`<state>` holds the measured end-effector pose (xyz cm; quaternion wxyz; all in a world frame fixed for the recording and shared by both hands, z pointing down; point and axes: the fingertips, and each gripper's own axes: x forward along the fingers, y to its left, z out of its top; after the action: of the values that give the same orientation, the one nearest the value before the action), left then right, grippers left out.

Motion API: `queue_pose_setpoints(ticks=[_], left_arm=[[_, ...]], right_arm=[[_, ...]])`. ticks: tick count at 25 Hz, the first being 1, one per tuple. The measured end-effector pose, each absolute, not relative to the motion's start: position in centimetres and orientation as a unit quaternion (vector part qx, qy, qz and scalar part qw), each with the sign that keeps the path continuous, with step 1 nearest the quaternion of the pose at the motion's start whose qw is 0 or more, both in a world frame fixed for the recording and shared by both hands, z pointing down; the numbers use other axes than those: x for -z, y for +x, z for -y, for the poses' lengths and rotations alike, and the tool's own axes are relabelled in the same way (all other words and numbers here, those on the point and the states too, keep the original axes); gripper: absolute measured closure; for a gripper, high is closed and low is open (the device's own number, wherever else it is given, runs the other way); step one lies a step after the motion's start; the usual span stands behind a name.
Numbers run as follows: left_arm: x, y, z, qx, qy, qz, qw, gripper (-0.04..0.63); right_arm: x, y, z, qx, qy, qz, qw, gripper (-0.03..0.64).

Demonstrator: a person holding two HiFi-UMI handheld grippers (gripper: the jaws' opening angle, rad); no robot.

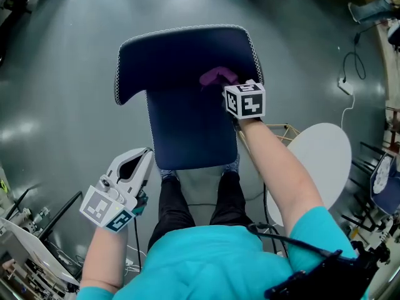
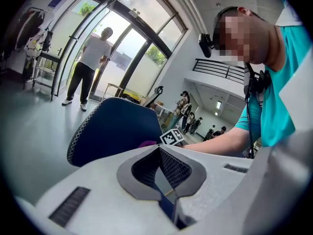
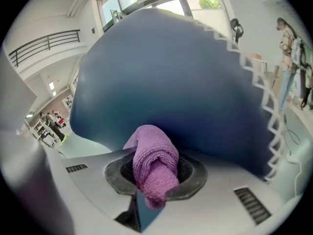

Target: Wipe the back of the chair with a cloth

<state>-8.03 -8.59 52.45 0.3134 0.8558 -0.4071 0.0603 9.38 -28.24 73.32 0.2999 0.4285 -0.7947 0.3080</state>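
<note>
Here, right tool [image 3: 155,174] clenching purple cloth [image 3: 150,148] against chair back [image 3: 171,72], left tool [image 2: 159,154] closed

Chair [image 1: 187,124]: we count one
Cloth [image 1: 217,77]: we count one
Grippers: we hold two, left gripper [image 2: 159,147] and right gripper [image 3: 152,153]
Table [image 1: 319,155]: we see one
</note>
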Motion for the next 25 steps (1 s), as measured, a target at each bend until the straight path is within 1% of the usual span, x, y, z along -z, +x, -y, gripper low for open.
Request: queue_pose_setpoints(ticks=[8, 14, 18, 25], left_arm=[[-51.7, -4.2, 9.3, -0.065, 0.869, 0.384, 0.307, 0.591], [-51.0, -2.7, 8.6, -0.066, 0.874, 0.375, 0.302, 0.591], [-50.7, -1.8, 8.2, -0.064, 0.876, 0.372, 0.3, 0.591], [-50.5, -2.6, 7.0, -0.057, 0.875, 0.38, 0.296, 0.591]], right_arm=[[-72.6, 14.9, 27.1, -0.352, 0.491, 0.759, 0.244, 0.535], [-70.9, 17.7, 25.4, -0.371, 0.517, 0.742, 0.209, 0.537], [-70.5, 20.1, 24.5, -0.37, 0.531, 0.734, 0.204, 0.537], [-69.3, 23.3, 23.4, -0.369, 0.545, 0.725, 0.2, 0.537]])
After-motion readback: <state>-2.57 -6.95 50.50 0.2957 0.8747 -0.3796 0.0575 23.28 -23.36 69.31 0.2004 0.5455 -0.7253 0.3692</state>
